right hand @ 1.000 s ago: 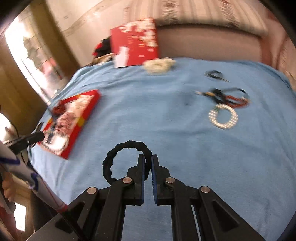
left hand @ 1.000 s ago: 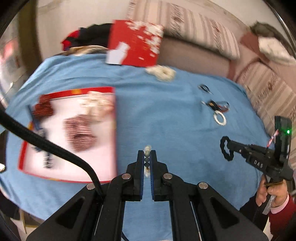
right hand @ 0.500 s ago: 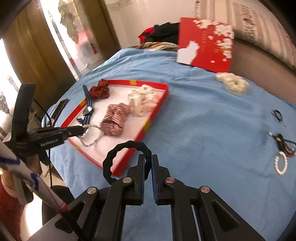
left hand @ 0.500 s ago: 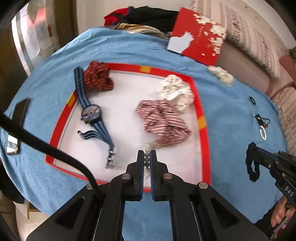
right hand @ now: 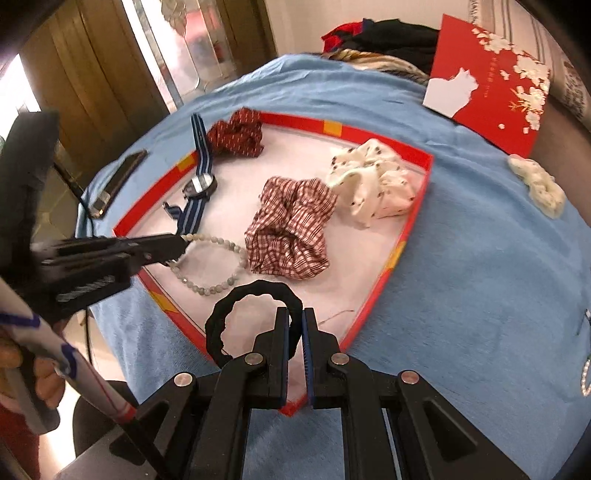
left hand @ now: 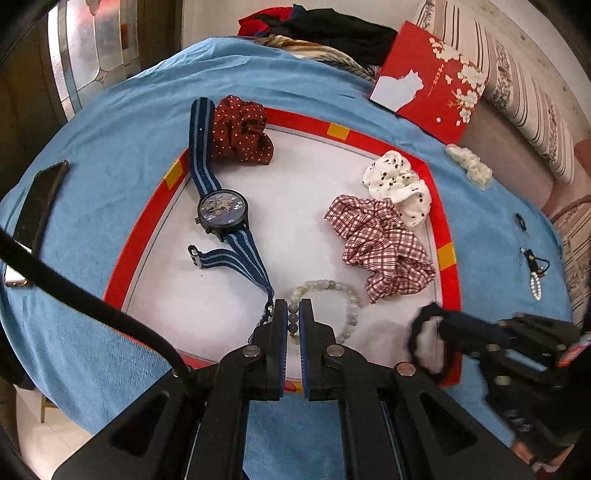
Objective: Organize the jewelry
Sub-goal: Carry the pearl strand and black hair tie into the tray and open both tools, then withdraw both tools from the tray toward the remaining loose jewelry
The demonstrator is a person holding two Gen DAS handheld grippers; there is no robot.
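Your left gripper (left hand: 292, 317) clamps the bead bracelet (left hand: 334, 286), your right gripper (right hand: 295, 332) the black hair tie (right hand: 229, 314), both held above the red tray (left hand: 147, 221) for sorting.

A blue cloth (left hand: 122, 122) covers the worktop. At 11 o'clock in the left wrist view stands a leaded glass panel (left hand: 92, 48) in a dark wooden frame (right hand: 96, 74), with bright daylight coming through it. At 12 o'clock a pale wall (left hand: 210, 16) rises behind a heap of dark and red clothing (left hand: 325, 27). From 1 to 3 o'clock runs a sofa (left hand: 517, 155) with striped cushions (left hand: 524, 85). Pale floor (left hand: 48, 435) shows at 8 o'clock.
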